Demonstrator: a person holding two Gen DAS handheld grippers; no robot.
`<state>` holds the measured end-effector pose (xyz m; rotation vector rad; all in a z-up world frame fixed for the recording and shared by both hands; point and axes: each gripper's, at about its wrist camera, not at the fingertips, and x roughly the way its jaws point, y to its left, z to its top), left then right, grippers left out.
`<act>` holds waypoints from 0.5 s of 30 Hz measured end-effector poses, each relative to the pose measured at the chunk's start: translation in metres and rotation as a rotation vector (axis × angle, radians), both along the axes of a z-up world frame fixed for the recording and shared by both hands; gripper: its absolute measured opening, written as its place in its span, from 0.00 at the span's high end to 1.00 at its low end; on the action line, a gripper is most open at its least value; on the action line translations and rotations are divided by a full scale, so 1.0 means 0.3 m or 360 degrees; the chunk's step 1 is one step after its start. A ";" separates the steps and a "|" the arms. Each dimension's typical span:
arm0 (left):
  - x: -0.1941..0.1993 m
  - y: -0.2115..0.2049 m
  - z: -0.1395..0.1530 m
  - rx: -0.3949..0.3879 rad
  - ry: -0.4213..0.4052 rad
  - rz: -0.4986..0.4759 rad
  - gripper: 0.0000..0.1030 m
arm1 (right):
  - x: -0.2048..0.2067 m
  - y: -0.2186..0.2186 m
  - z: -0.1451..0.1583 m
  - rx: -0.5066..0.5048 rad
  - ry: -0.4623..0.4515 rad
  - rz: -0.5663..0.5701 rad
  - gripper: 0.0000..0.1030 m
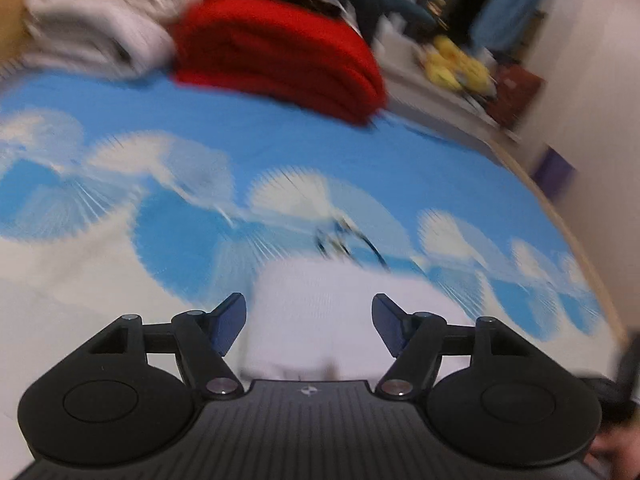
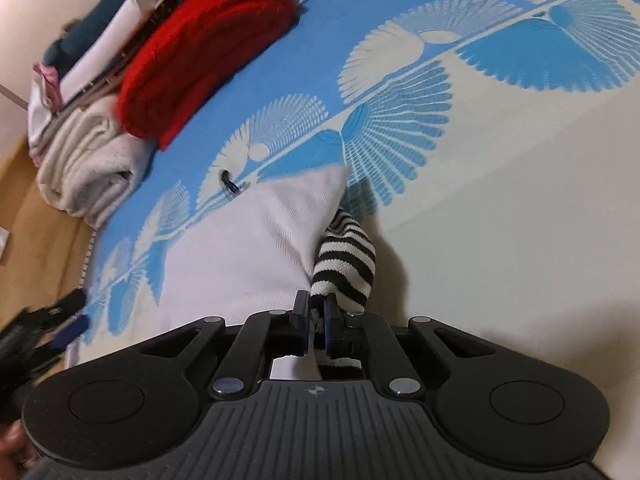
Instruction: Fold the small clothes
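A small white garment (image 2: 248, 240) with a black-and-white striped cuff (image 2: 348, 264) lies on the blue-and-white patterned bedsheet (image 2: 500, 220). My right gripper (image 2: 316, 300) is shut on the striped cuff, which bunches up between the pads. In the blurred left wrist view the same white garment (image 1: 320, 280) lies under and beyond my left gripper (image 1: 308, 304). That gripper is open, its blue pads wide apart and touching nothing. The left gripper also shows at the left edge of the right wrist view (image 2: 60, 320), beside the garment's far side.
A folded red cloth (image 2: 200, 48) and a stack of folded white cloths (image 2: 88, 160) sit at the sheet's far end. A small black clip (image 2: 229, 184) lies just beyond the garment. The bed's edge (image 1: 560, 220) runs along the right, with a shelf of yellow things (image 1: 456, 64) behind.
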<state>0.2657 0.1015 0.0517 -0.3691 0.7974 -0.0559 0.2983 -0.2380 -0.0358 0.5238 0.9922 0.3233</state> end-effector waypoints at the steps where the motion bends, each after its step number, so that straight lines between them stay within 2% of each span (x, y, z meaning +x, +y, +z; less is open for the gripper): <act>1: -0.006 0.004 -0.011 -0.0048 0.0043 -0.0066 0.30 | 0.007 0.015 -0.002 -0.0068 -0.0012 0.0003 0.94; 3: -0.006 -0.013 -0.068 -0.0065 0.0178 -0.0191 0.30 | 0.017 0.024 -0.019 -0.0117 0.0028 -0.0009 0.94; 4: 0.002 -0.031 -0.113 -0.0010 0.0297 -0.0221 0.30 | 0.020 0.031 -0.027 -0.0163 0.0052 -0.0005 0.94; 5: 0.011 -0.054 -0.176 0.0112 0.0463 -0.0231 0.28 | 0.022 0.041 -0.032 -0.0201 0.0056 -0.0002 0.94; 6: 0.007 -0.063 -0.216 0.0199 0.0552 -0.0244 0.27 | 0.020 0.047 -0.032 -0.0226 0.0054 -0.0003 0.94; 7: 0.000 -0.066 -0.232 0.0234 0.0583 -0.0230 0.27 | 0.015 0.050 -0.031 -0.0230 0.0054 -0.0005 0.92; 8: -0.009 -0.058 -0.219 0.0214 0.0558 -0.0190 0.29 | 0.013 0.050 -0.027 -0.0241 0.0059 -0.0011 0.86; 10: -0.041 -0.045 -0.163 0.0161 0.0458 -0.0158 0.30 | -0.012 0.053 -0.003 -0.0296 0.0026 -0.0042 0.73; 11: -0.064 -0.048 -0.137 0.0153 0.0404 -0.0182 0.30 | -0.030 0.053 0.014 -0.0274 -0.0021 -0.0021 0.63; 12: -0.067 -0.051 -0.123 0.0154 0.0385 -0.0211 0.30 | -0.047 0.052 0.030 -0.0244 -0.0065 0.0013 0.60; 13: -0.078 -0.057 -0.133 0.0171 0.0408 -0.0247 0.30 | -0.063 0.054 0.042 -0.0224 -0.0102 0.0065 0.60; 15: -0.084 -0.088 -0.211 0.0292 0.0589 -0.0291 0.24 | -0.090 0.070 0.043 -0.0241 -0.0125 0.0226 0.59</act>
